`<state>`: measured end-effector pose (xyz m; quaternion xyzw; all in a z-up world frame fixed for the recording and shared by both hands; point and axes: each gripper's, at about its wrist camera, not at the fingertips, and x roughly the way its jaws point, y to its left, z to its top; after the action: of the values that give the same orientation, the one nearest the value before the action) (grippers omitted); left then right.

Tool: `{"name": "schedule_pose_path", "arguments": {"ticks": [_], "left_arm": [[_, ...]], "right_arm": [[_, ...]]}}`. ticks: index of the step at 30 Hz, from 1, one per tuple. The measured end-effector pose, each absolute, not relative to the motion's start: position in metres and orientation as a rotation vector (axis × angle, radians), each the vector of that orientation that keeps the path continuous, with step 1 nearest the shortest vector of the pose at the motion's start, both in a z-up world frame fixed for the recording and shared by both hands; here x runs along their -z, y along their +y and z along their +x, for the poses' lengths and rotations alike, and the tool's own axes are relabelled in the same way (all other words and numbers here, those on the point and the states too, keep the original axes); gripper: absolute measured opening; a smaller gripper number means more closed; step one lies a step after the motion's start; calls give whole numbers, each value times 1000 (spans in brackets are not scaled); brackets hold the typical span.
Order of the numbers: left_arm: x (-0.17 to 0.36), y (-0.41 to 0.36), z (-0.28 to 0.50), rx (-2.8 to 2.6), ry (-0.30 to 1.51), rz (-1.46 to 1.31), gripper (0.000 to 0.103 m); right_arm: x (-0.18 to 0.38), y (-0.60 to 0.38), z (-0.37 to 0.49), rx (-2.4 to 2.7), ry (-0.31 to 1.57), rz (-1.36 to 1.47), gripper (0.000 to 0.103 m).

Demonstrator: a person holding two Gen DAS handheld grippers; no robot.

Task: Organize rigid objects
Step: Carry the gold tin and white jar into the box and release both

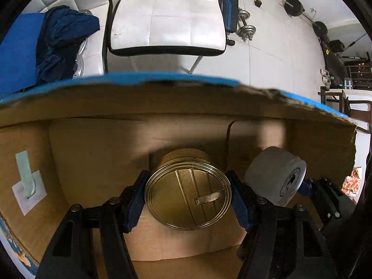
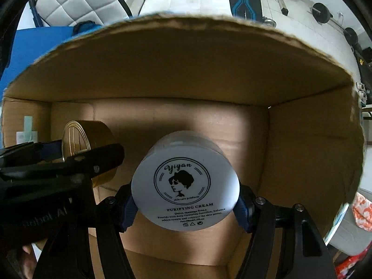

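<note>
Gold tin [image 1: 188,189] sat clamped in the left hand-held gripper [image 1: 188,195], white cream jar [image 2: 185,181] in the right hand-held gripper [image 2: 185,205]; each needed lowering level onto the cardboard box [image 2: 186,69] floor, apart, before the fingers opened.

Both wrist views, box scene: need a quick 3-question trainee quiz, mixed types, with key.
1. True or false: the left tool holds the white cream jar.
2. Multiple choice: both held items hang over the inside of what? A) a plastic bin B) a cardboard box C) a drawer
3. Fill in: the gold tin is gripped by its ____, with its flat round end facing the camera.

Key:
1. False; the left tool holds the gold tin, the right tool holds the jar.
2. B
3. sides
</note>
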<state>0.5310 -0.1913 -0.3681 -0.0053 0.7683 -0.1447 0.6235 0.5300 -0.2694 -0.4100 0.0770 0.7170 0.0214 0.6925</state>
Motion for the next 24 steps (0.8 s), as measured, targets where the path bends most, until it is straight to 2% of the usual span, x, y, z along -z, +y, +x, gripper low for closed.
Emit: {"name": "schedule_pose_path", "arguments": {"ticks": [17,23,24], "left_arm": [[376,-197,535,316,1820,1,66],[363,-191,535,301,1794,-35,81],[361,-189,535,302,1795,-43,88]], "right_arm": [[431,-254,545,-44,1666,144,70],[426,-247,547,-43,1663,148,77],[424,-246,546,-45,1662,145,79]]}}
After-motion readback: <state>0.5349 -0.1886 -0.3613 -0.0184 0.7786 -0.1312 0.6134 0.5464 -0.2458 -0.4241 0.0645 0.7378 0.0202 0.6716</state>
